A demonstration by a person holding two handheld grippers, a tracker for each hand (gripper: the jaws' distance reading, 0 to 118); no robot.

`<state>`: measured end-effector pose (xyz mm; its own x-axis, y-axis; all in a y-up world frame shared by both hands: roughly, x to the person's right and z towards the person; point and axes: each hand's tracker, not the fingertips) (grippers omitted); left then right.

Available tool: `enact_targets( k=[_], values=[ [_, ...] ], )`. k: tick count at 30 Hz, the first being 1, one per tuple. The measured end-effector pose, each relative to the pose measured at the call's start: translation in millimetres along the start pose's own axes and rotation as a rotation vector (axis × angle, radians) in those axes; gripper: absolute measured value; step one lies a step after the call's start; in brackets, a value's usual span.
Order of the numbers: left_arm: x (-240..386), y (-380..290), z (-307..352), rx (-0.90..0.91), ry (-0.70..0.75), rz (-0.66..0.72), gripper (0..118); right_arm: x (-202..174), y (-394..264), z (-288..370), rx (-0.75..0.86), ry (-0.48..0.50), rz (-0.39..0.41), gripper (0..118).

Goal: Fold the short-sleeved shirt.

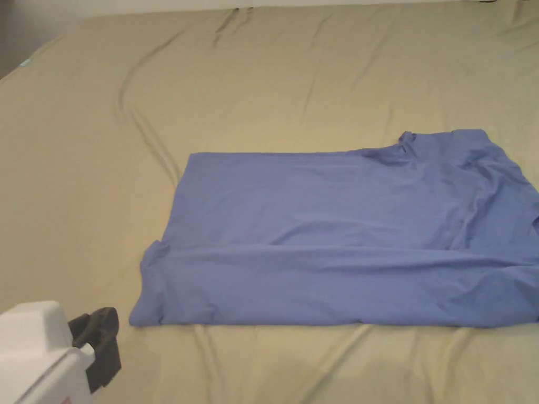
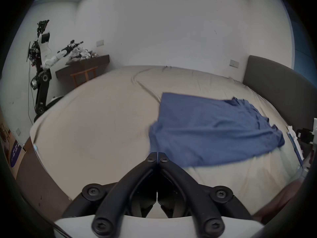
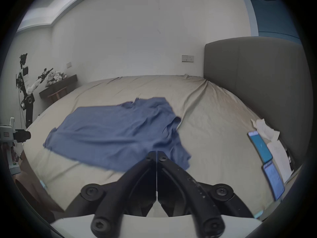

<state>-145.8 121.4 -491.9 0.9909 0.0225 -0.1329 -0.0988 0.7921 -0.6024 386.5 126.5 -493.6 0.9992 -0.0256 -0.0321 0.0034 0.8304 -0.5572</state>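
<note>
Left gripper (image 2: 157, 155) jaws together, nothing held, clear of fabric. Right gripper (image 3: 157, 154) likewise together and empty. Blue cotton short-sleeved shirt (image 1: 342, 236) flat on beige-sheeted bed (image 1: 263, 79), partly folded: ahead-right of left gripper, ahead-left of right gripper, touching neither.

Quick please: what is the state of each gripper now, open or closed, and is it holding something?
Left gripper: closed, holding nothing, off the blue shirt.
Right gripper: closed, holding nothing, above the bed sheet.
</note>
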Motion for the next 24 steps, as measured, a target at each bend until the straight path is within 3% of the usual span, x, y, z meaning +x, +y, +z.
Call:
enact_targets(
  k=[2,6,7,9,10,11,15,16,17,18,19,20,21,22,24],
  values=[
    [-0.9,-14.1,-12.1,-0.044,-0.037,0.023,0,-10.0,-12.5,4.7,-0.027,0.014,-0.032,1],
    [-0.1,-9.3,-46.6,-0.096,-0.056,0.022,2,-24.7,-25.0,12.9,-0.054,0.045,-0.004,1],
    [0.6,-3.4,-59.9,-0.103,-0.059,0.008,23,-27.4,-25.6,14.8,-0.058,0.052,0.004,1],
    [1.6,6.7,-88.1,-0.1,-0.062,-0.006,85,-31.1,-25.3,17.5,-0.056,0.054,0.009,1],
    [2.2,11.9,-103.5,-0.125,-0.055,-0.027,109,-32.2,-24.8,18.9,-0.058,0.058,0.008,1],
    [2.9,17.6,-117.5,-0.134,-0.032,-0.028,109,-33.1,-23.5,19.8,-0.059,0.063,0.004,1],
    [1.3,27.0,-161.0,-0.207,0.018,0.02,81,-36.6,-18.2,25.2,-0.051,0.059,0.023,1],
    [-0.2,25.1,-169.5,-0.246,0.005,0.052,67,-36.0,-17.3,25.5,-0.05,0.06,0.023,1],
    [2.8,21.8,-170.6,-0.282,-0.028,0.077,69,-34.9,-16.7,25.2,-0.049,0.059,0.021,1],
    [7.1,22.9,-160.2,-0.189,0.019,0.041,65,-33.3,-16.2,26.1,-0.05,0.059,0.021,1],
    [12.2,24.7,-157.0,-0.213,0.011,-0.013,45,-31.7,-15.7,25.2,-0.053,0.053,0.018,1],
    [16.8,25.1,-150.0,-0.201,-0.013,-0.038,10,-28.8,-15.1,23.6,-0.057,0.047,0.012,1],
    [22.1,24.4,-142.1,-0.187,-0.05,-0.052,3,-26.1,-14.6,21.6,-0.06,0.042,0.001,1],
    [27.5,22.8,-137.9,-0.2,-0.073,-0.035,3,-22.4,-14.7,20.1,-0.062,0.04,-0.009,1],
    [36.3,16.6,-129.4,-0.226,-0.114,-0.128,3,-15.3,-10.5,9.4,-0.079,0.036,-0.024,1]
  ],
)
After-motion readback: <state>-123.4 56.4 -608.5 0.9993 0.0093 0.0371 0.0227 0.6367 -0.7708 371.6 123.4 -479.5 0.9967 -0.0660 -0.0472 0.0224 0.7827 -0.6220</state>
